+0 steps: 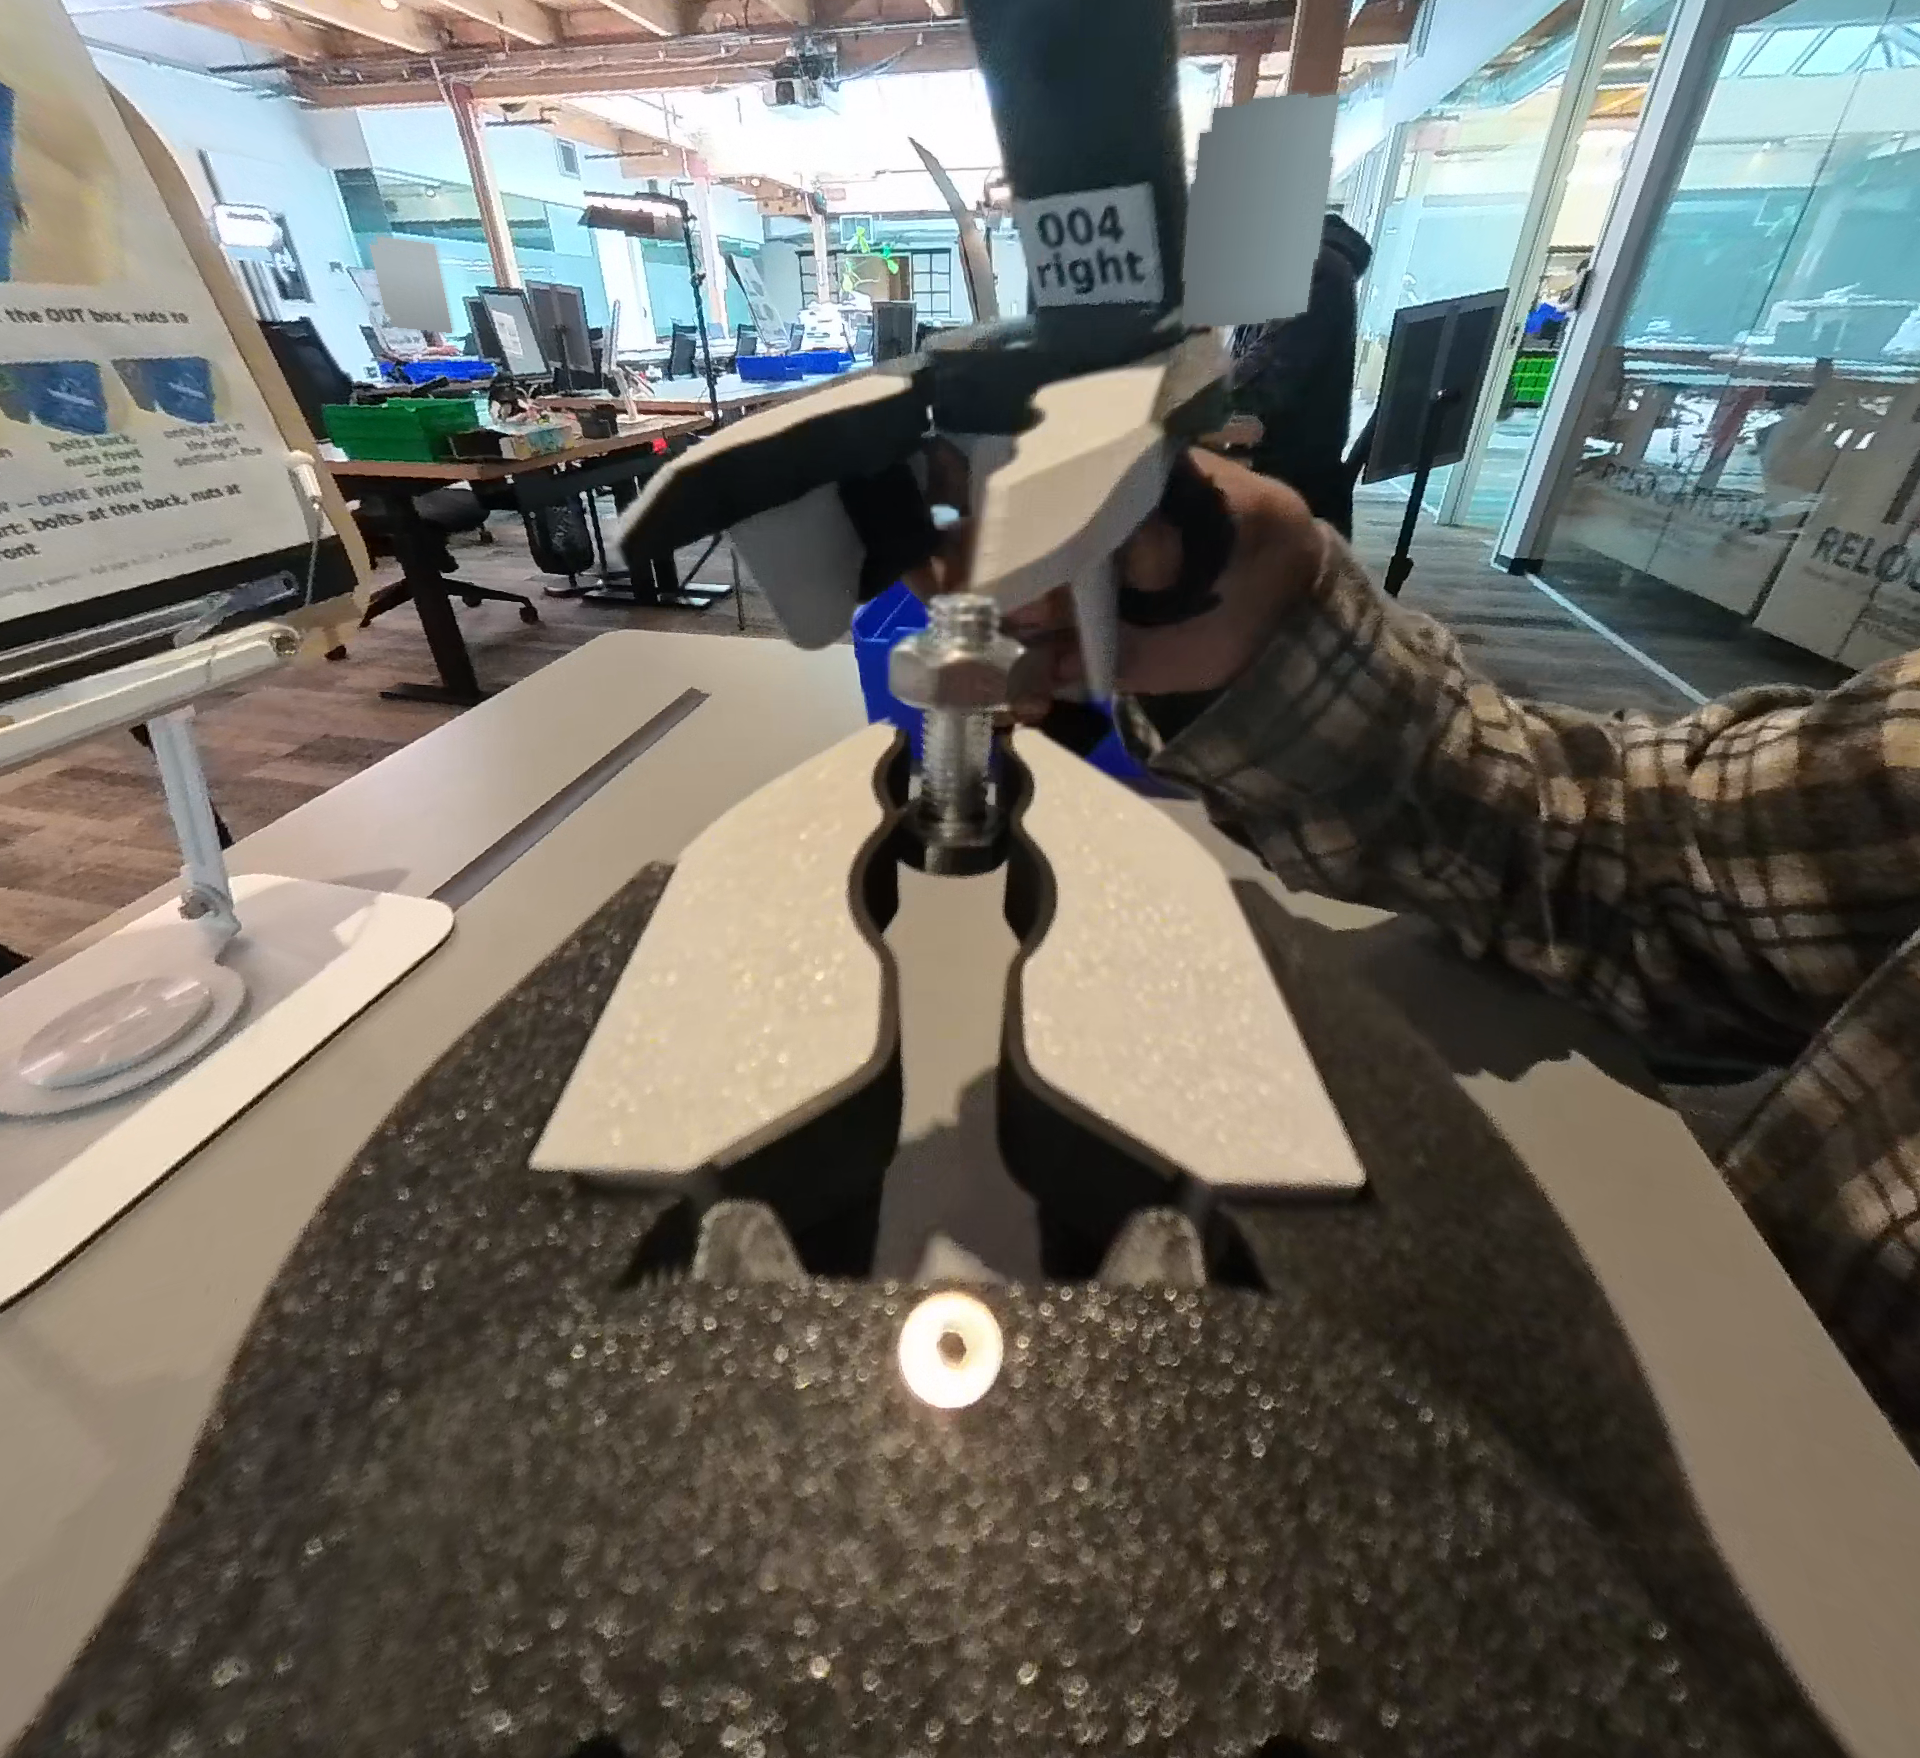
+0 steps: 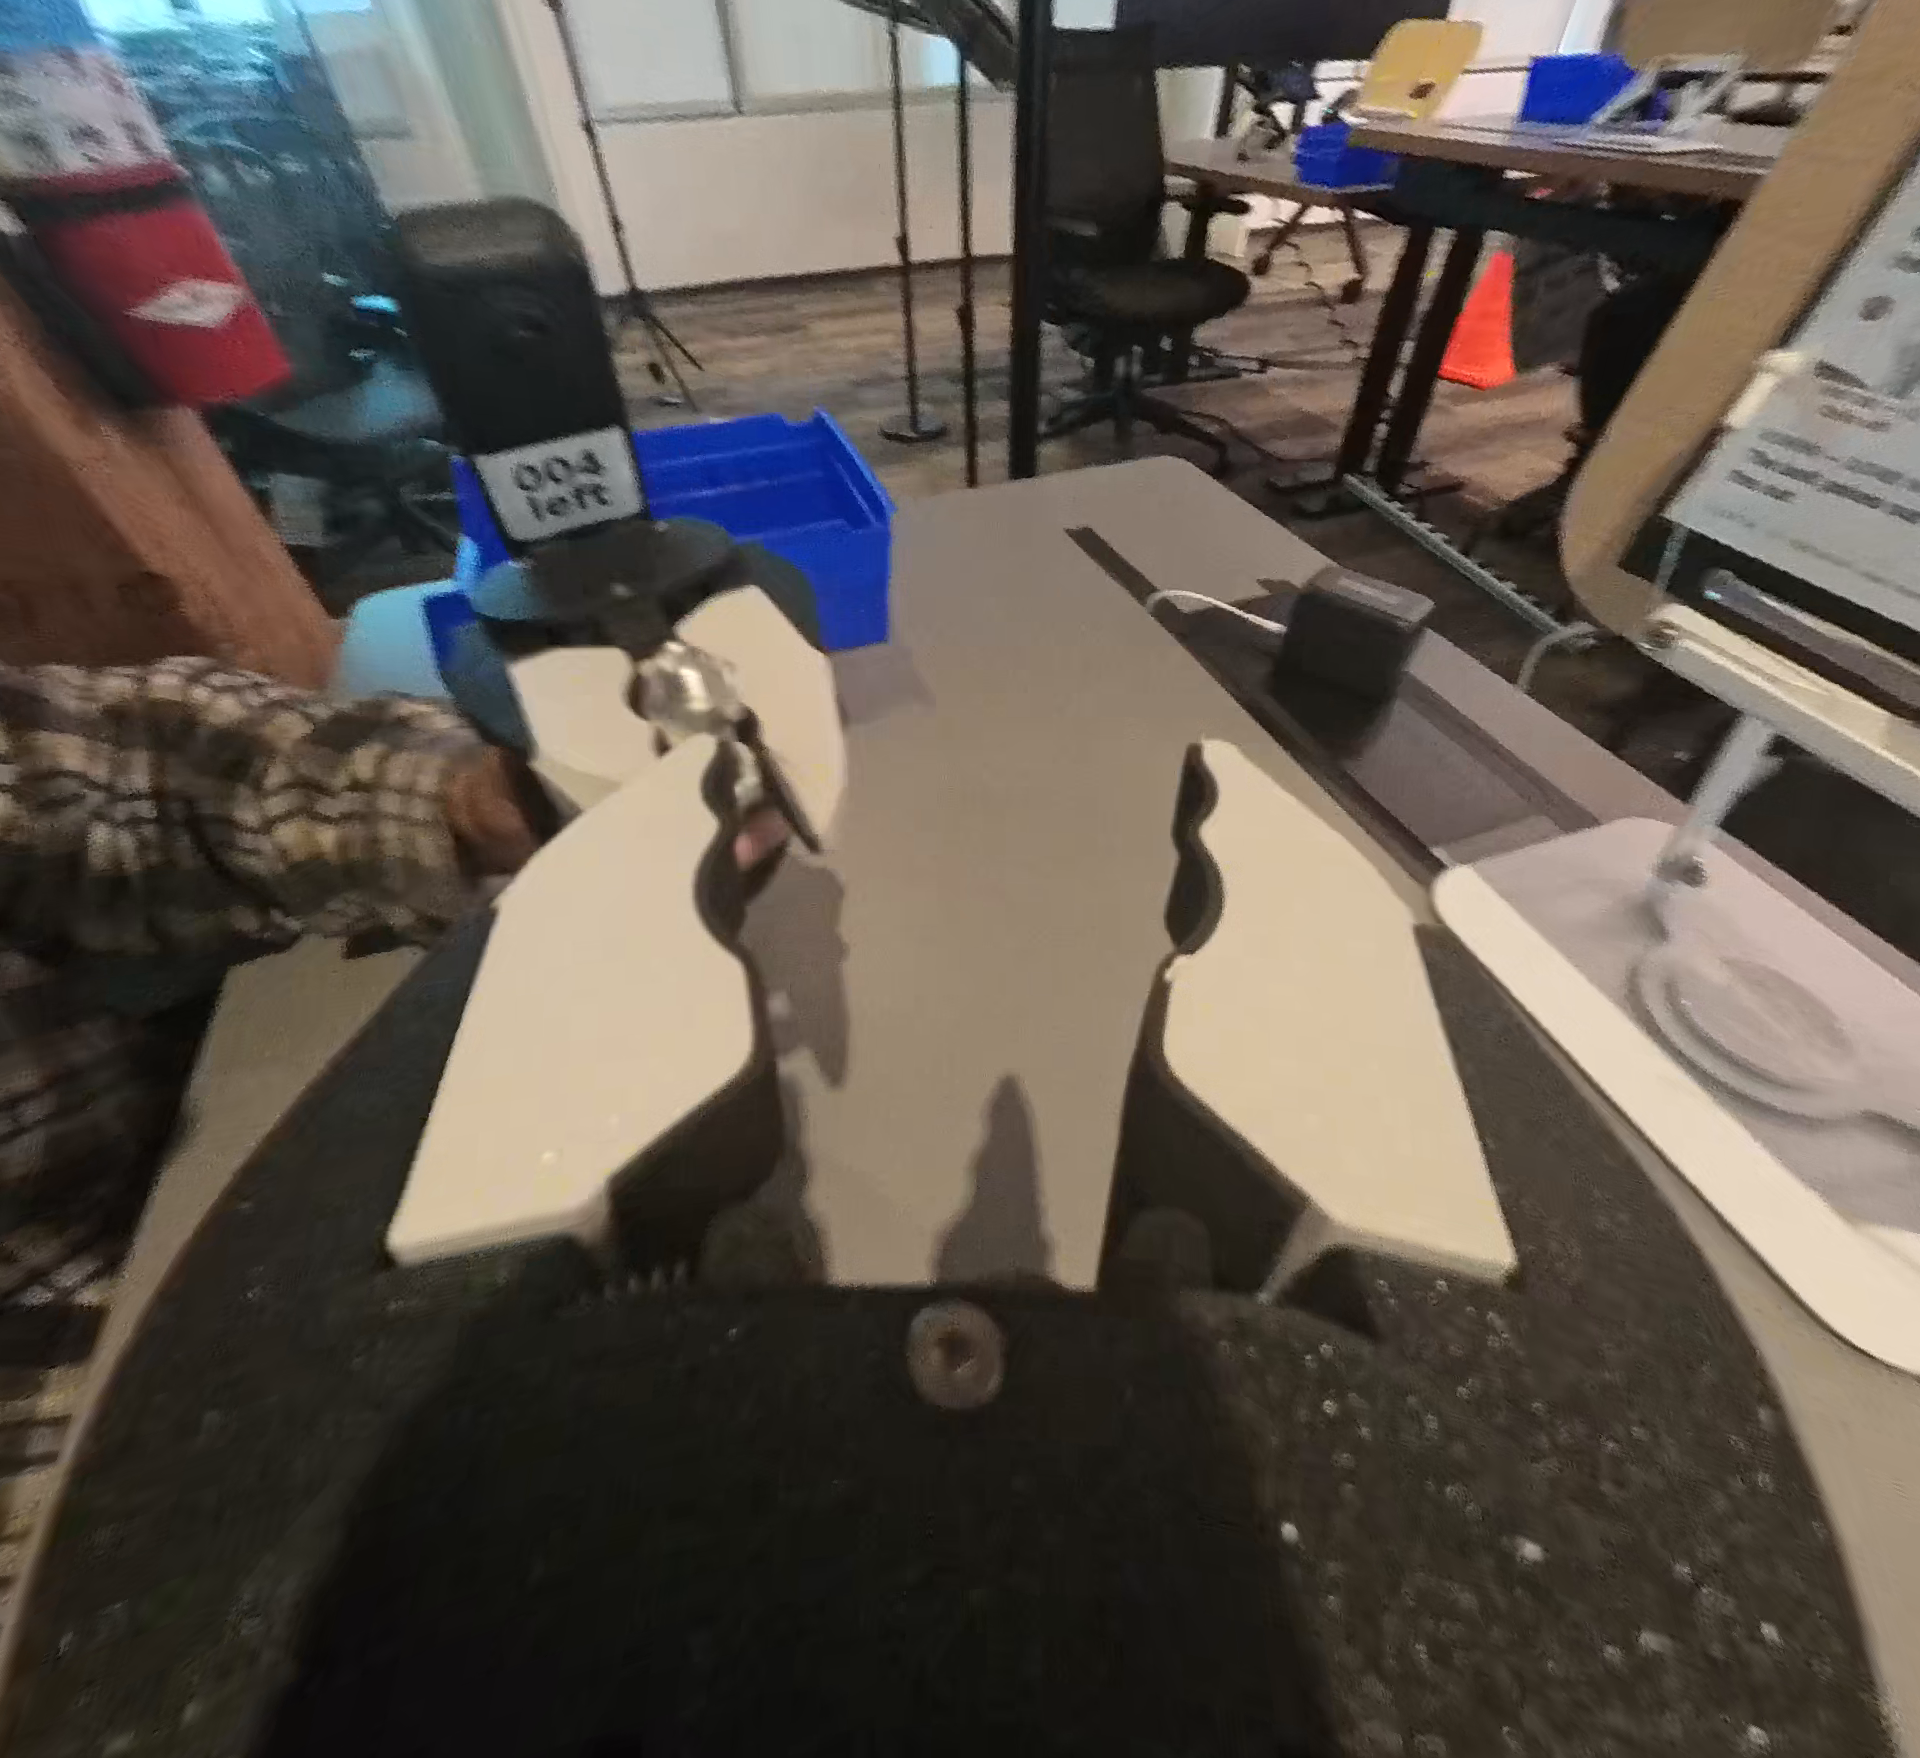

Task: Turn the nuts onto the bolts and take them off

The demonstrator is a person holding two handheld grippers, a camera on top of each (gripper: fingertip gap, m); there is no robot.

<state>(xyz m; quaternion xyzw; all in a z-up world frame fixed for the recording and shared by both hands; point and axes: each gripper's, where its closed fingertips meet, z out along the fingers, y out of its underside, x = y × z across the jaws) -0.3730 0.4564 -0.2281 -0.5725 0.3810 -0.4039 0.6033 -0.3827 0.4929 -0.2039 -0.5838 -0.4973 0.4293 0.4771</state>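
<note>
My left gripper [image 1: 951, 778] is shut on the lower shaft of a steel bolt [image 1: 951, 752] and holds it upright above the grey table [image 1: 582, 752]. A hex nut [image 1: 951, 669] sits on the thread near the bolt's top. My right gripper [image 2: 951, 763] is open and empty. In the left wrist view the right gripper [image 1: 951, 643] hangs just above the nut, fingers spread to either side. In the right wrist view the nut [image 2: 681, 680] and the left gripper [image 2: 675, 721] lie next to my left fingertip [image 2: 686, 773], not between the fingers.
A blue bin [image 2: 769, 503] stands at the table's far edge behind the grippers. A white tablet stand [image 1: 208, 929] with an instruction board is on one side. A small black box [image 2: 1351, 628] with a white cable sits by a slot in the table. A plaid sleeve [image 1: 1507, 825] reaches in. Across from one pair of fingers to the other is roughly 5 cm.
</note>
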